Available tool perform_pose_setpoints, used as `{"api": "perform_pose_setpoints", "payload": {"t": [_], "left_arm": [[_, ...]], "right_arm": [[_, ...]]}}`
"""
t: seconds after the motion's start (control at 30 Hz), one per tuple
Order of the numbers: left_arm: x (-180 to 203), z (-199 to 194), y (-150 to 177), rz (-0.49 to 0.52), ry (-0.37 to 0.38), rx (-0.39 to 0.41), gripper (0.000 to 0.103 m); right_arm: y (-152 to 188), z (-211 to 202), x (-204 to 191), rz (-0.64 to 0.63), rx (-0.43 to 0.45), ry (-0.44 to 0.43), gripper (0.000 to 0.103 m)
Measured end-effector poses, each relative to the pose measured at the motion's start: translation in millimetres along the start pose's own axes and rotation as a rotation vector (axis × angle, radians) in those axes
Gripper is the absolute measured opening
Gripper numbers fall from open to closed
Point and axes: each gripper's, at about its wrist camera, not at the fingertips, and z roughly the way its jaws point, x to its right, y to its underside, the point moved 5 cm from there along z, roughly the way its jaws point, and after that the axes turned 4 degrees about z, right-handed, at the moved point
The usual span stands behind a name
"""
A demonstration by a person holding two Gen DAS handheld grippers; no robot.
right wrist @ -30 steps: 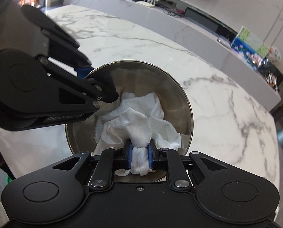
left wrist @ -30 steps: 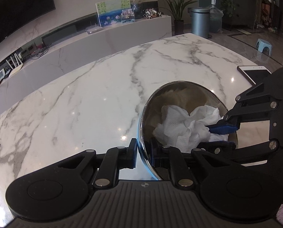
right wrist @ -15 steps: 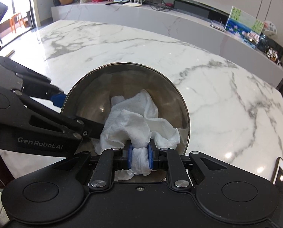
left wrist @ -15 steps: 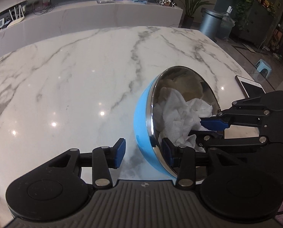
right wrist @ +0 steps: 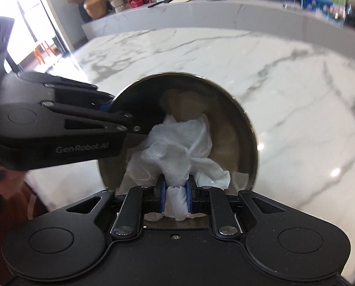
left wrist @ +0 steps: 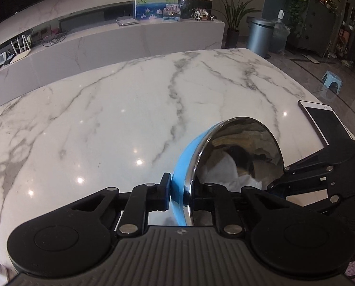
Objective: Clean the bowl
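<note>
A bowl [left wrist: 239,152] with a blue outside and shiny steel inside is tilted on its side above the marble table. My left gripper [left wrist: 180,196] is shut on its rim, one finger outside and one inside. In the right wrist view the bowl [right wrist: 234,128] faces me. My right gripper [right wrist: 175,195] is shut on a crumpled white paper towel [right wrist: 175,150] pressed into the bowl's lower inside. The left gripper [right wrist: 120,121] comes in from the left at the rim. The right gripper's body shows at the right of the left wrist view [left wrist: 320,176].
A white marble table [left wrist: 106,124] spreads out ahead. A tablet [left wrist: 325,124] lies near its right edge. Beyond the table stand a long low marble counter [left wrist: 129,40], a bin [left wrist: 261,35] and a plant.
The left gripper has closed on the bowl's rim; half a second ago its fingers stood apart. The bowl has turned further on its side. The towel has shifted lower in the bowl.
</note>
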Motion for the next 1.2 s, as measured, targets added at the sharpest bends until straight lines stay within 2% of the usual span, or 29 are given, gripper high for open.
{"api": "perform_pose_setpoints", "payload": {"t": [0.13,0.27,0.43,0.63,0.73,0.9,1.07,1.2], "left_arm": [[8,1,0,0.067,-0.032,-0.001,0.014],[8,1,0,0.077,-0.026,-0.009,0.014],[12,3,0,0.116,-0.034,-0.014,0.014],[14,6,4,0.137,-0.033,-0.034,0.014],[13,6,5,0.134,-0.034,-0.038,0.014],[11,6,5,0.11,-0.028,-0.033,0.015],[9,12,11,0.044,0.021,-0.082,0.027],[4,15,16,-0.017,0.041,-0.109,0.031]], "right_arm": [[0,0,-9,-0.076,0.004,0.046,0.015],[4,1,-23,-0.198,0.002,0.098,0.015],[5,2,-25,-0.263,0.003,0.146,0.015],[9,3,-26,-0.35,0.01,0.279,0.014],[8,1,-23,-0.346,0.013,0.305,0.014],[6,4,-19,-0.285,0.013,0.282,0.015],[-1,3,-12,-0.183,0.019,0.24,0.015],[-3,1,-8,-0.129,0.024,0.211,0.015]]}}
